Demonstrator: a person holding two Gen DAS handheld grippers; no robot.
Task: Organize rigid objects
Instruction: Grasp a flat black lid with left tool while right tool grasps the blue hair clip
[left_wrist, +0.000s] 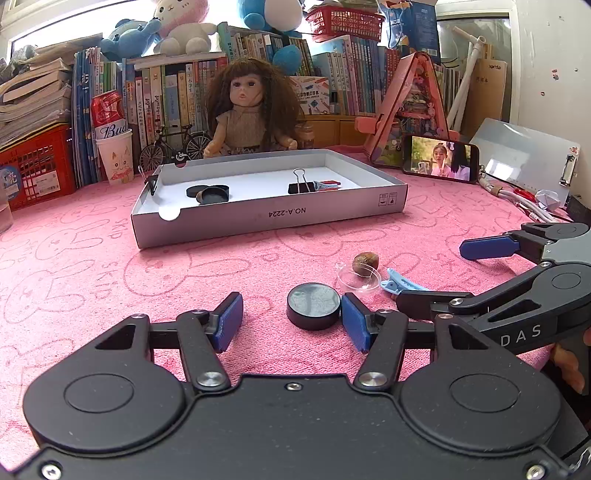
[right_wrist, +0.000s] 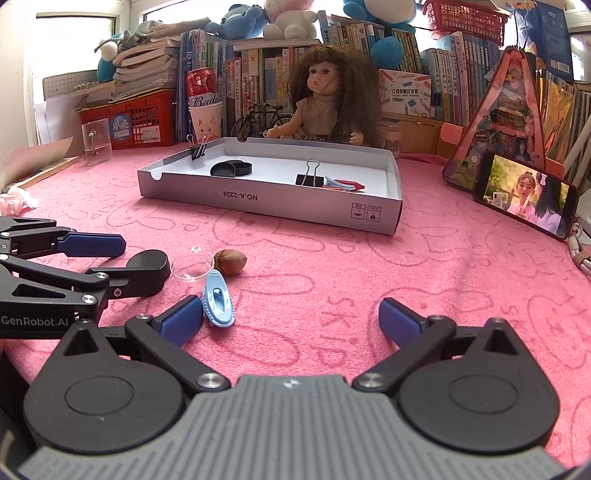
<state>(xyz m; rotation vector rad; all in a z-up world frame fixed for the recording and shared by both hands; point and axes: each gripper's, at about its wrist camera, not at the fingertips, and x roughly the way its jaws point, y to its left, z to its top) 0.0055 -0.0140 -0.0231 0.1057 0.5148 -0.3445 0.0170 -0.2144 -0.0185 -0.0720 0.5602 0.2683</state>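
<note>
A round black lid lies on the pink cloth, also seen in the right wrist view. My left gripper is open around it, its right finger pad close beside the lid. Behind lie a clear plastic dish, a brown nut and a light blue hair clip. My right gripper is open and empty, its left finger pad beside the clip. The white box tray holds black lids, a binder clip and a red-and-blue clip.
A doll, toy bicycle, red can on a cup and books stand behind the tray. A phone playing video leans at the right, with cables near it. A red basket is at the left.
</note>
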